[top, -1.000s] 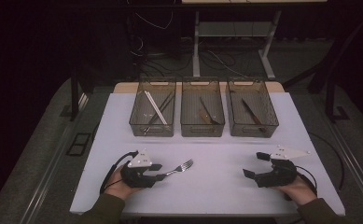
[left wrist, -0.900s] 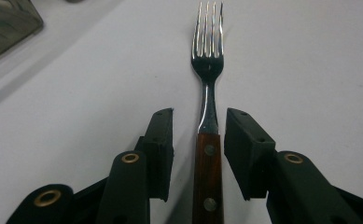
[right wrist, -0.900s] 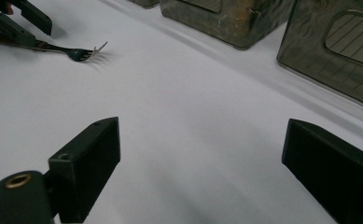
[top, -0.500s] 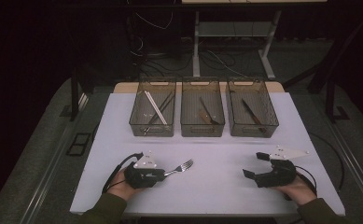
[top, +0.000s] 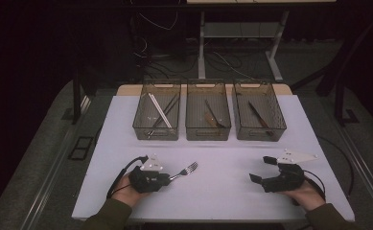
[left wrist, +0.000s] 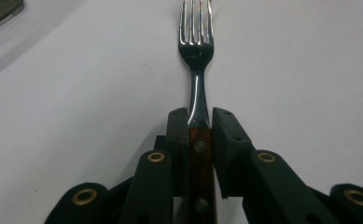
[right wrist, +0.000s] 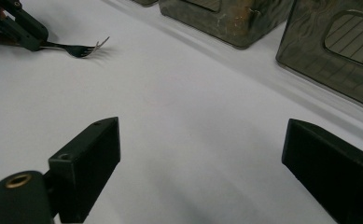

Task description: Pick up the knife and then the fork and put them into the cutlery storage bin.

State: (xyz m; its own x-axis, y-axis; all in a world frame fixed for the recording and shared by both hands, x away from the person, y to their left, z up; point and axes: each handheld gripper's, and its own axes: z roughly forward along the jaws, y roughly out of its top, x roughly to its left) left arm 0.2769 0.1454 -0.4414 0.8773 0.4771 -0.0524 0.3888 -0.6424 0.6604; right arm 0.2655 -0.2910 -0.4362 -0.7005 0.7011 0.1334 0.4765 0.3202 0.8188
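**Operator:** Starting at my left: the left gripper (top: 167, 176) sits near the front left part of the white table (top: 222, 158), with some bare board between it and the left edge. Its jaws have just been closing, and they are clenched on the fork (left wrist: 197, 70), pads pressed against both sides of the wooden handle.

**Observer:** Where does the fork lie?

**Operator:** In the left gripper view it runs straight ahead out of the jaws, tines away from me, low over the table. In the high view it points up and to the right, toward the middle.

**Observer:** Room to move?

**Operator:** Plenty. The whole centre strip between my two grippers is bare white board. Behind it, along the far edge, stand three smoked see-through bins side by side: left bin (top: 157, 115) with long sticks, middle bin (top: 208, 112) and right bin (top: 259, 112) each with a dark utensil. A clear band of table separates the bins from both grippers.

**Observer:** And the right?

**Operator:** The right gripper (top: 263, 168) rests near the front right, close to the right edge. Its jaws stand wide apart, released, nothing between them; the right gripper view shows bare table there.

**Observer:** Any writing?

**Operator:** I can read no brand or label anywhere.
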